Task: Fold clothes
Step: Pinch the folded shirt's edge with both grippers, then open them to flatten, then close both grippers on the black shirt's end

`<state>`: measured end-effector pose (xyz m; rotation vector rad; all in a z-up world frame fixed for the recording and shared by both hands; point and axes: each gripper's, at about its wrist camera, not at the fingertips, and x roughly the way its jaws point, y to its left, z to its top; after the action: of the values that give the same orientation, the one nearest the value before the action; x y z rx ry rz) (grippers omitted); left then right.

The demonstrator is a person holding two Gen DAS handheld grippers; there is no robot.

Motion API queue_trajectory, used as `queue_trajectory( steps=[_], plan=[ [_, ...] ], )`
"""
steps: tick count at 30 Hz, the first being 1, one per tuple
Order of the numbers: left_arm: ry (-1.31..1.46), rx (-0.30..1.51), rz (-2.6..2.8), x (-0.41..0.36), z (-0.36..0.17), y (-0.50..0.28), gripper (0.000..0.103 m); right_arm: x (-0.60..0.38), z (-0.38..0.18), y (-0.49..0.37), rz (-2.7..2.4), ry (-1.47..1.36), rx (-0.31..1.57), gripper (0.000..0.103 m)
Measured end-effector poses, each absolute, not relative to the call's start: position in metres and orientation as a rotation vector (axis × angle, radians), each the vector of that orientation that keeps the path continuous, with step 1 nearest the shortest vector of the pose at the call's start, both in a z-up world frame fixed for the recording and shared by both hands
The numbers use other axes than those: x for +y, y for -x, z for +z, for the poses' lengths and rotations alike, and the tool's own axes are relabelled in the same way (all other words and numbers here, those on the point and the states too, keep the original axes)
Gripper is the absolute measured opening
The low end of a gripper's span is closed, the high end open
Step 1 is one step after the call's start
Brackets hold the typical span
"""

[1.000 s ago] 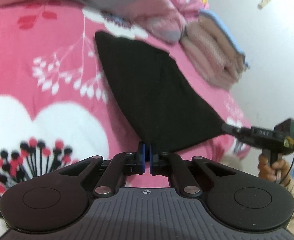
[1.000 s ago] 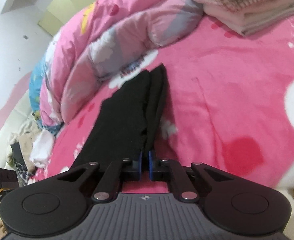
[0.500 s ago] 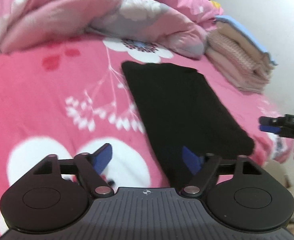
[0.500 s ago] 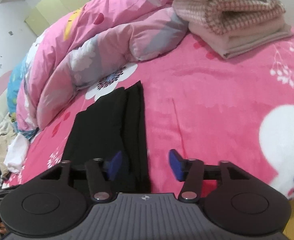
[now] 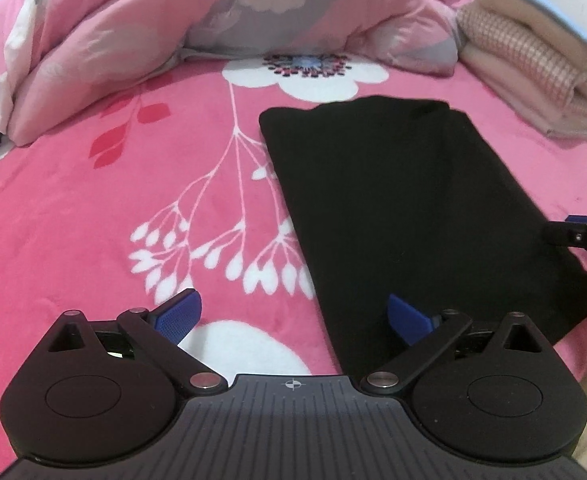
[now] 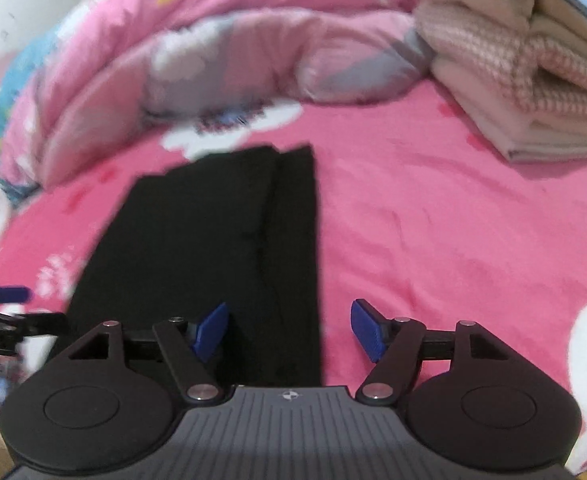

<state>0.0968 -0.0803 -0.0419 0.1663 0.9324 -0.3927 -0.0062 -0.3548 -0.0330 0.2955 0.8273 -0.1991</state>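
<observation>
A black garment [image 5: 393, 200] lies flat on the pink bed as a long folded strip, its near end toward me. In the right wrist view the garment [image 6: 213, 232] shows a lengthwise fold line. My left gripper [image 5: 293, 316] hovers over the strip's near left edge, its jaws opening, with nothing pinched between the blue pads. My right gripper [image 6: 289, 330] hangs over the near right edge, jaws also opening and gripping nothing. Each gripper shows at the edge of the other's view: the right gripper [image 5: 581, 232] and the left gripper [image 6: 1, 304].
A stack of folded beige and checked clothes [image 5: 533, 60] sits at the back right, also the stack [image 6: 533, 80]. A crumpled pink duvet [image 5: 173, 32] runs along the back. The flowered pink blanket [image 5: 93, 200] covers the bed, whose edge falls away at the near right.
Both grippers were shut on the garment's near edge, holding it stretched. They have let go, spread wide and drawn back, and the garment now rests flat on the bed.
</observation>
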Motion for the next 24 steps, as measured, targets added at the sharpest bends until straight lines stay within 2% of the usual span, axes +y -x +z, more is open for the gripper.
queue_trajectory(
  steps=[15,19,24],
  plan=[
    [-0.172,0.961,-0.380,-0.089,-0.052,-0.096,0.101,-0.365,-0.031,0.011,-0.306,-0.219,0.828,0.076],
    [-0.171,0.954,-0.386,-0.089,-0.051,-0.096,0.102,-0.366,-0.028,0.005,-0.261,-0.240,0.813,0.088],
    [-0.148,0.935,-0.395,-0.086,-0.051,-0.098,0.102,-0.377,-0.021,-0.003,-0.176,-0.328,0.769,0.089]
  ],
)
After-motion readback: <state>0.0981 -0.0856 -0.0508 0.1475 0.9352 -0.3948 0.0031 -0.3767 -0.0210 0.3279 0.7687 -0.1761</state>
